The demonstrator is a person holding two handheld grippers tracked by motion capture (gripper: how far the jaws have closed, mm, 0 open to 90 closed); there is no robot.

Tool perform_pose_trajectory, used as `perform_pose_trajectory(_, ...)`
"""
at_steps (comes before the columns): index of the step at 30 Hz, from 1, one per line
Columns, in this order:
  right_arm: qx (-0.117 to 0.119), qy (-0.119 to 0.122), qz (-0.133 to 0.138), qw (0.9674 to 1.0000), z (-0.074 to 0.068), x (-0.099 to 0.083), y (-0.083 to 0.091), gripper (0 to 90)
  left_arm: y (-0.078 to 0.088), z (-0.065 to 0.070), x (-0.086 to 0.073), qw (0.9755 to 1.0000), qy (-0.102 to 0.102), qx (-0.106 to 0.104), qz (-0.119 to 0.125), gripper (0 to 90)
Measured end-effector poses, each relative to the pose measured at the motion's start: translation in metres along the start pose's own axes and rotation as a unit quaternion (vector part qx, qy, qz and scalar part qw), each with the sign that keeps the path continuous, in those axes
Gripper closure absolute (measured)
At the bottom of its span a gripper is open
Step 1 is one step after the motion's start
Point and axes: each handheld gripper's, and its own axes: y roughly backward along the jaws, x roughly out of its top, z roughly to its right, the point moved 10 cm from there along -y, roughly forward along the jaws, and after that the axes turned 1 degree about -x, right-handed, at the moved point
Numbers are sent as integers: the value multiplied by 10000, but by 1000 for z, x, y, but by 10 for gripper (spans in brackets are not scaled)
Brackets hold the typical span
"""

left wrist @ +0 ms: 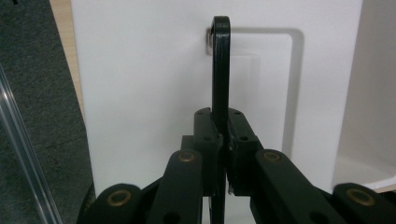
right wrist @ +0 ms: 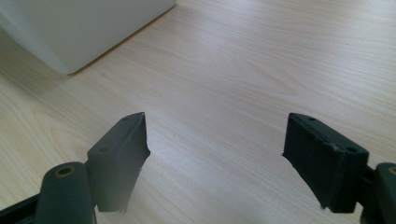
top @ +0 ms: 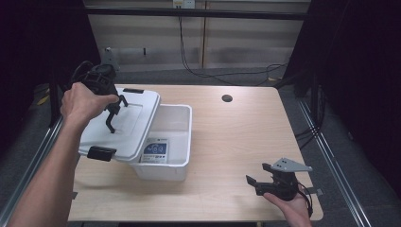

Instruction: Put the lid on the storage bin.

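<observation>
Blue-and-white printed card [top: 155, 152] lying inside open white plastic storage box [top: 182, 142]; print too small to read. White plastic lid [top: 137, 118] with black latch clip [top: 100, 153] held tilted over box's left part, partly covering it. Left tool [top: 113, 111] clamped shut on lid's thin black folding handle [left wrist: 220, 70], seen upright between pads in left gripper view; left forearm [top: 47, 179] stretched forward from lower left, hand [top: 85, 101] wrapped over tool body. Right tool [top: 259, 176] low at near right of light wooden worktop [top: 236, 137], well apart from box, jaws spread wide with nothing between, pointing left; right hand [top: 293, 205] cupped beneath, cut off by frame edge. Box corner [right wrist: 70, 32] visible in right gripper view. Box interior under lid hidden.
</observation>
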Motion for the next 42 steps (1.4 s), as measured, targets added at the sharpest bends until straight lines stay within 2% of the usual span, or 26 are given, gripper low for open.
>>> perform_pose_trajectory(4, -5, -8, -2, 10000, 0, 0, 0, 210, -3, 10, 1, 9998, -111, -70, -127, 849)
perform_pose_trajectory(12, -15, 20, -27, 10000, 0, -1, 0, 211, -7, 25, 2, 9993, -322, -127, -161, 850)
perform_pose_trajectory(16, -14, 14, -21, 10000, 0, -1, 0, 211, -7, 31, 4, 9992, -337, -156, -125, 850)
perform_pose_trajectory(17, -18, 12, -24, 10000, 0, -1, 0, 211, -6, 33, 3, 9989, -406, -181, -178, 850)
perform_pose_trajectory(22, -9, 18, -20, 10000, 0, -1, 0, 211, -13, 41, 4, 9988, -396, -189, -199, 850)
perform_pose_trajectory(27, -2, 23, -12, 10000, -1, -1, 0, 211, -17, 54, 5, 9985, -363, -331, -250, 850)
perform_pose_trajectory(29, -2, 19, -15, 10000, -1, -1, 0, 211, -17, 58, 6, 9982, -416, -303, -293, 850)
perform_pose_trajectory(34, 17, 21, -26, 10000, -1, -1, 0, 211, -19, 68, 10, 9987, -335, -299, -248, 850)
perform_pose_trajectory(36, 14, 33, -14, 10000, -1, -1, 0, 211, -20, 72, 10, 9985, -384, -254, -288, 850)
perform_pose_trajectory(38, 17, 24, -14, 10000, -1, -1, 0, 211, -22, 76, 11, 9983, -368, -336, -297, 850)
perform_pose_trajectory(42, 21, 39, -15, 10000, -1, -1, 0, 210, -27, 81, 11, 9984, -298, -321, -356, 850)
